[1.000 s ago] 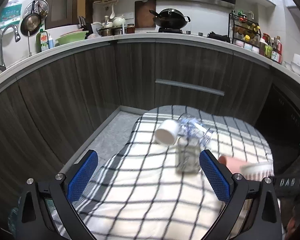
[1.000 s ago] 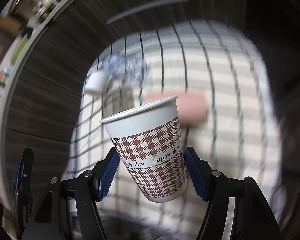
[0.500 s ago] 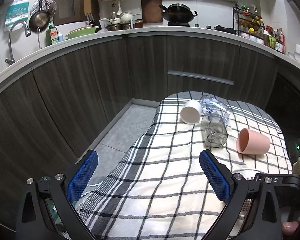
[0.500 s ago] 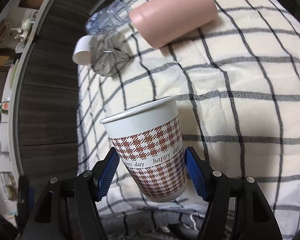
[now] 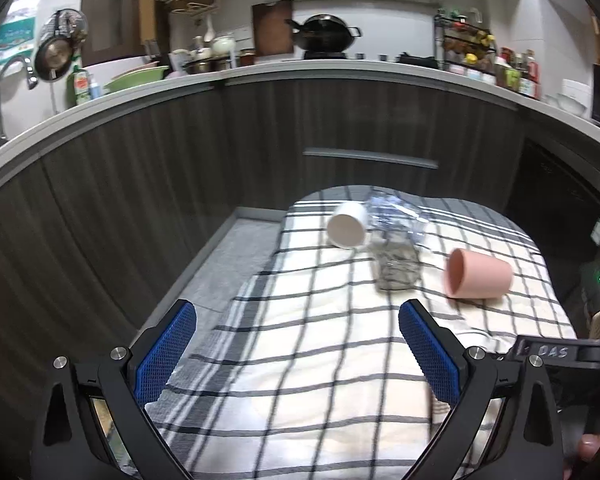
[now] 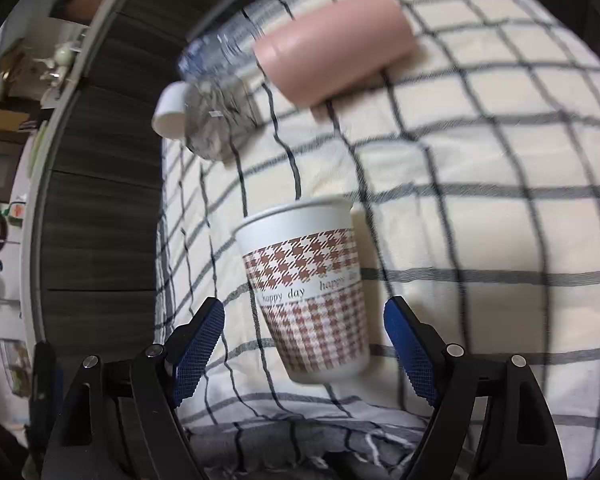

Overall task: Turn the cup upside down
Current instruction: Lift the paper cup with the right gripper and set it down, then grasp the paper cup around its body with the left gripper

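Note:
A paper cup (image 6: 312, 296) with a brown houndstooth band and "happy day" print stands rim-down on the checked cloth (image 6: 480, 152) in the right wrist view. My right gripper (image 6: 304, 344) is open, its blue pads (image 6: 198, 346) on either side of the cup with gaps on both sides. My left gripper (image 5: 296, 354) is open and empty above the near part of the cloth (image 5: 300, 360). The paper cup is mostly hidden in the left wrist view behind the right gripper's body.
A pink cup (image 5: 478, 274) lies on its side at the right; it also shows in the right wrist view (image 6: 332, 48). A white cup (image 5: 346, 230) and a clear glass jar (image 5: 396, 264) lie at the cloth's far end. Dark kitchen cabinets (image 5: 180, 184) curve behind.
My right gripper opened and let go of the paper cup, which now rests rim-down on the cloth. My left gripper stayed open and shifted only slightly.

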Demonstrator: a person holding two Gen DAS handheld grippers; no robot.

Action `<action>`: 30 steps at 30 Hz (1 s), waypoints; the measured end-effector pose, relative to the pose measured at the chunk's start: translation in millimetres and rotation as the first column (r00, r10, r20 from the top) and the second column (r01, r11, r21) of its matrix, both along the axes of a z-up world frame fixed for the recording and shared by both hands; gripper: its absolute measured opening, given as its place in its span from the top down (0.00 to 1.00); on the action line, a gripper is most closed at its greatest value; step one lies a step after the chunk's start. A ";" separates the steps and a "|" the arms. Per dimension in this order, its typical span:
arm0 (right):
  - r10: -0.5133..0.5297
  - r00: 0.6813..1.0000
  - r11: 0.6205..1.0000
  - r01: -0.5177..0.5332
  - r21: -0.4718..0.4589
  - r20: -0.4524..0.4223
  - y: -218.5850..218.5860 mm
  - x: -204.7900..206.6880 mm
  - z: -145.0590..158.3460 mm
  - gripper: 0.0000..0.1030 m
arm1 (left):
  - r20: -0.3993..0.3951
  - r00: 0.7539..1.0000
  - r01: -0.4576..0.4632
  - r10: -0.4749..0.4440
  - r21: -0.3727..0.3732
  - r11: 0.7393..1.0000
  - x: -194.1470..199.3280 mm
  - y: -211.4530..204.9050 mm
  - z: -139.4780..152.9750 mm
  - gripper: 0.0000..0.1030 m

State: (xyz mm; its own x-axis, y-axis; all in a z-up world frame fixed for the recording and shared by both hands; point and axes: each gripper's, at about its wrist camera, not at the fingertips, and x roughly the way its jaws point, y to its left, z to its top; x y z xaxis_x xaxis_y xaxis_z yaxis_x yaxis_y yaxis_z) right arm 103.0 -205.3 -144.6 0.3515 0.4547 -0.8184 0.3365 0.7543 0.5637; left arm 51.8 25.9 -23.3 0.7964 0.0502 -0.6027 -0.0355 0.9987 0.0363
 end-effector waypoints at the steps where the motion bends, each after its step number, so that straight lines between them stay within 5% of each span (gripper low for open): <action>1: -0.005 1.000 1.000 0.005 -0.013 0.026 -4.1 -5.6 6.4 0.20 | 0.003 1.000 0.022 -0.022 -0.011 1.000 -1.3 -3.5 -1.8 0.00; 9: -0.050 0.966 0.965 0.112 -0.237 0.253 -36.1 -57.4 59.0 0.20 | 0.099 0.983 0.158 -0.152 -0.059 0.986 -14.1 -38.2 -23.1 0.00; 13: -0.060 0.922 0.909 0.209 -0.361 0.383 -48.4 -83.4 81.0 0.18 | 0.115 0.975 0.205 -0.191 -0.115 0.972 -16.8 -50.3 -39.7 0.00; 17: -0.036 0.880 0.855 0.273 -0.441 0.474 -55.3 -105.2 97.2 0.17 | 0.155 0.969 0.206 -0.190 -0.090 0.974 -20.4 -64.6 -53.0 0.00; 25: -0.055 0.831 0.755 0.397 -0.522 0.554 -68.1 -137.0 106.0 0.13 | 0.158 0.964 0.222 -0.215 -0.024 0.975 -25.0 -97.9 -80.0 0.00; 30: -0.107 0.820 0.744 0.442 -0.502 0.562 -80.9 -147.0 99.7 0.12 | 0.132 0.966 0.231 -0.224 -0.038 0.972 -22.0 -111.7 -97.7 0.00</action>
